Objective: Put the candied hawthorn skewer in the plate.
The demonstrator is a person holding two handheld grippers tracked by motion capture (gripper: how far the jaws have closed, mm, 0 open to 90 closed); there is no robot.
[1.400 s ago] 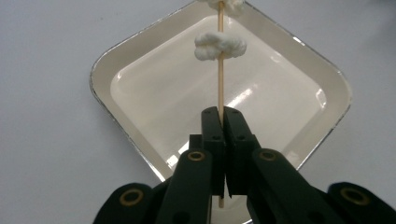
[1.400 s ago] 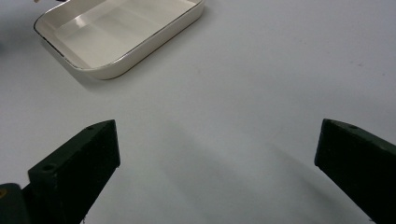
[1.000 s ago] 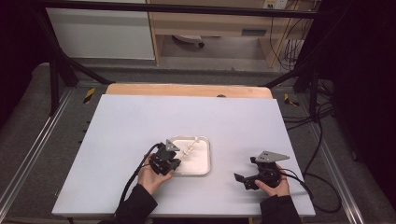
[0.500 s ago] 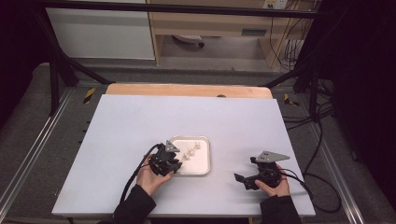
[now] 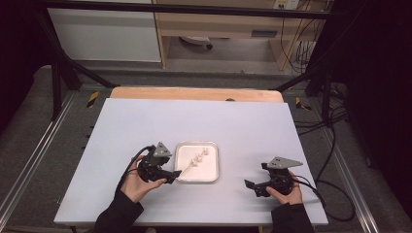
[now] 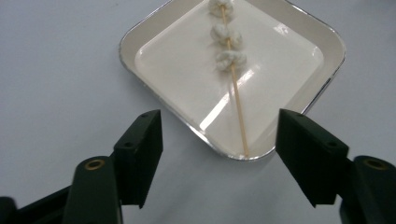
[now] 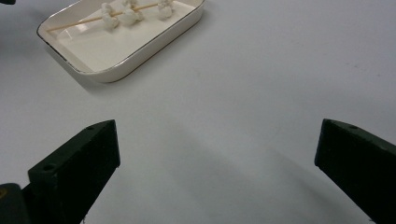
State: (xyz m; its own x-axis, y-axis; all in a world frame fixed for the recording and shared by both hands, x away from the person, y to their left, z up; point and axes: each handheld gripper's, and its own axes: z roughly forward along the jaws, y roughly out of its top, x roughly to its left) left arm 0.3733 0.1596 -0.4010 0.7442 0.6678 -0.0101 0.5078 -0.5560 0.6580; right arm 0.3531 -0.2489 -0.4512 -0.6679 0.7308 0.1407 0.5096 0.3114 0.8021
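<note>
A thin wooden skewer (image 6: 237,108) (image 5: 192,165) (image 7: 88,20) threaded with three white lumps lies across a white square tray (image 6: 299,88) (image 5: 210,171) (image 7: 154,35) on the pale table. My left gripper (image 6: 219,142) (image 5: 171,177) hovers just off the tray's left corner. Its jaws have just been opening and now stand apart, clear of the skewer's bare end, which rests on the tray rim. My right gripper (image 7: 215,163) (image 5: 251,186) sits low at the table's front right, jaws wide open over bare table.
The table (image 5: 243,126) ends in a wooden strip (image 5: 194,93) at the far side. Metal frame rails (image 5: 43,145) run along both sides, and cables (image 5: 335,145) trail off at the right.
The left gripper has let go of the skewer, opened, and drawn back to the left away from the tray. The skewer now lies in the tray. The right hand stayed put.
</note>
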